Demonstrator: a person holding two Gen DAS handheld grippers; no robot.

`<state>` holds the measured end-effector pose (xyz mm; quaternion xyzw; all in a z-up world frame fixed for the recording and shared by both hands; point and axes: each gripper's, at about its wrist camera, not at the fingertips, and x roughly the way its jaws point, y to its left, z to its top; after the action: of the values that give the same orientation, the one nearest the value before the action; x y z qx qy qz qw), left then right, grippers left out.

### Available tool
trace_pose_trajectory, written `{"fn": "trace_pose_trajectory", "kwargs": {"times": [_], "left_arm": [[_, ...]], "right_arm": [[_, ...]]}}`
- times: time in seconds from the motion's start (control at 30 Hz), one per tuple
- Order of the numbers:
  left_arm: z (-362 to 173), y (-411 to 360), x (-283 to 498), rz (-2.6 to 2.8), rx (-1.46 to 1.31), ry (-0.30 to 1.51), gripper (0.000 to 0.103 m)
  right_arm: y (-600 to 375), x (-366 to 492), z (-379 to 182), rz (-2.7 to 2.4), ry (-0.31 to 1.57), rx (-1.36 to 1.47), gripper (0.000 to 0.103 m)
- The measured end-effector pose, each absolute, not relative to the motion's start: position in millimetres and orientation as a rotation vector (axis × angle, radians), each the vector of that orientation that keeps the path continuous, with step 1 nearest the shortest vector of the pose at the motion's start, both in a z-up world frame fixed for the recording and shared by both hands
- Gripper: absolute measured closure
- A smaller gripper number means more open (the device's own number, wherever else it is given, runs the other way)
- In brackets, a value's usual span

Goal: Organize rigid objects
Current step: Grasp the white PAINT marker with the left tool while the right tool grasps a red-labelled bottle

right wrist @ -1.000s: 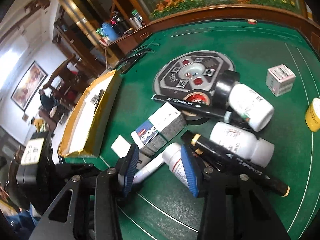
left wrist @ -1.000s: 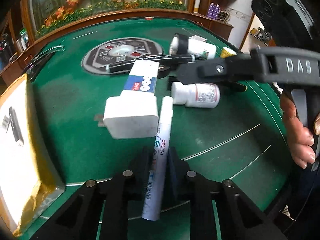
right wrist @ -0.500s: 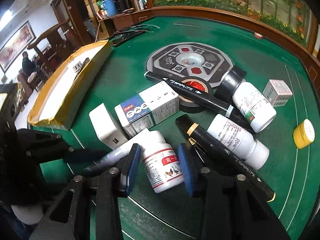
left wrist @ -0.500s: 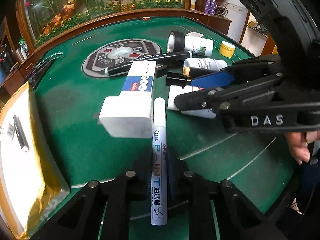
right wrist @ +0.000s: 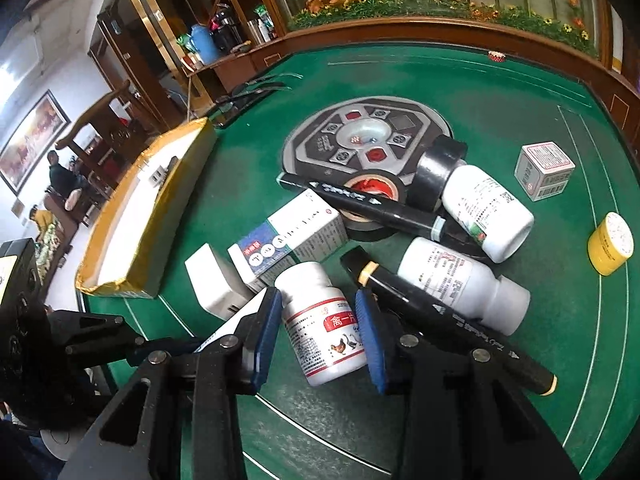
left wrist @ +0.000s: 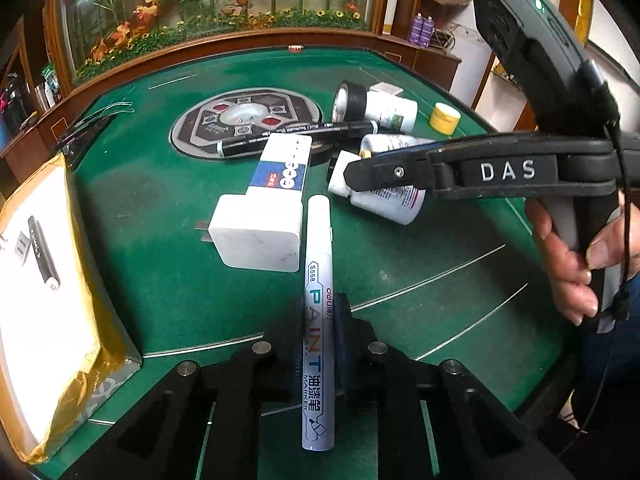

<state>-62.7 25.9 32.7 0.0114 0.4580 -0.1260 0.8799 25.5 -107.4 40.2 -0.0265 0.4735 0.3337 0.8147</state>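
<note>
1. Whereas a second ago the white bottle [right wrist: 322, 326] with the red label lay only partly between the blue pads, it now sits squarely between them, and the right gripper [right wrist: 320, 334] has narrowed onto its sides; the pads appear to press the body, so the right gripper is judged to be grasping the bottle.
2. The paint marker [left wrist: 318, 312] was already clamped a second ago and remains clamped in the left gripper [left wrist: 316, 344]; its jaws are fully clenched on the barrel.
3. Meaning for the task: both grippers now appear loaded, so the next step is judged to be a lift and transfer, probably toward the yellow-sided box [right wrist: 148, 216] at the table's left edge. This destination is an inference only.
4. Bottle axis: lying on its side on the green table [right wrist: 560, 360] near the front edge, long axis running from the gripper toward the table centre, cap end pointing away.
5. Marker axis: long axis in line with the left gripper, cap end pointing toward the table centre, just beside the white adapter [left wrist: 256, 232].
6. Surroundings: a blue-and-white carton [right wrist: 292, 236], two further white bottles [right wrist: 464, 284], black markers [right wrist: 440, 316] and tape rolls [right wrist: 434, 172] lie clustered beyond.
</note>
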Motion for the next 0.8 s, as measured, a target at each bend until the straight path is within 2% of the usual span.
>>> {"fn": "trace_pose_trajectory", "kwargs": {"times": [0.8], "left_arm": [[70, 68, -73, -0.251, -0.15, 0.852, 0.089]], "right_arm": [[-111, 28, 50, 0.767, 0.982, 0.059, 0.066]]}}
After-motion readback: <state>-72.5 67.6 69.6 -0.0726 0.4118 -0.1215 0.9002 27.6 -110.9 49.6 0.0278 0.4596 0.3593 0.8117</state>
